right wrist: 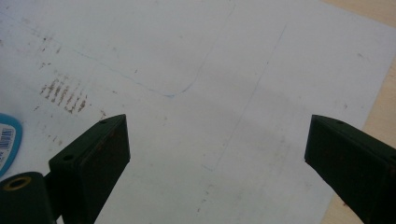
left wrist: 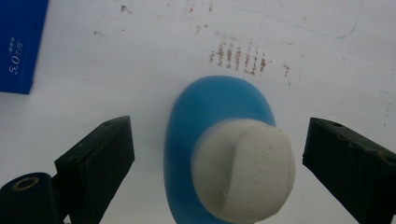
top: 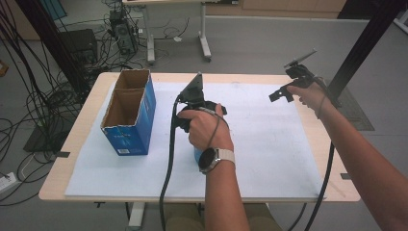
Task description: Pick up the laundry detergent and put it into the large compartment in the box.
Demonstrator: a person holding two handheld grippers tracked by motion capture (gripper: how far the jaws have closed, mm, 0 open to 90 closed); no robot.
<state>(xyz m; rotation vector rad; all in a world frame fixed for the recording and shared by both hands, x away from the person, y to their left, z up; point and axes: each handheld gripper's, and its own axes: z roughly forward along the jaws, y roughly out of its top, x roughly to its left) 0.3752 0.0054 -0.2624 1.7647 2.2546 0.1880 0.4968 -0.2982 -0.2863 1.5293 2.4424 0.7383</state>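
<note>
The white mat (top: 269, 144) covers my table; the blue carton (top: 130, 115) stands open at its left; my left gripper (left wrist: 217, 154) hangs spread wide astride the blue bottle (left wrist: 205, 107) with its white cap (left wrist: 243, 170), pads clear of it; my right gripper (right wrist: 217, 149) gapes empty above bare mat.

Black hand-held gripper (top: 195, 108), grey plate, black cable, white-strapped wristwatch (top: 215, 158)

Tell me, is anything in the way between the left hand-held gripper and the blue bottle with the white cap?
No. The left hand-held gripper hangs open right over the blue bottle, one jaw on each side of its white cap, with bare gaps between.
</note>
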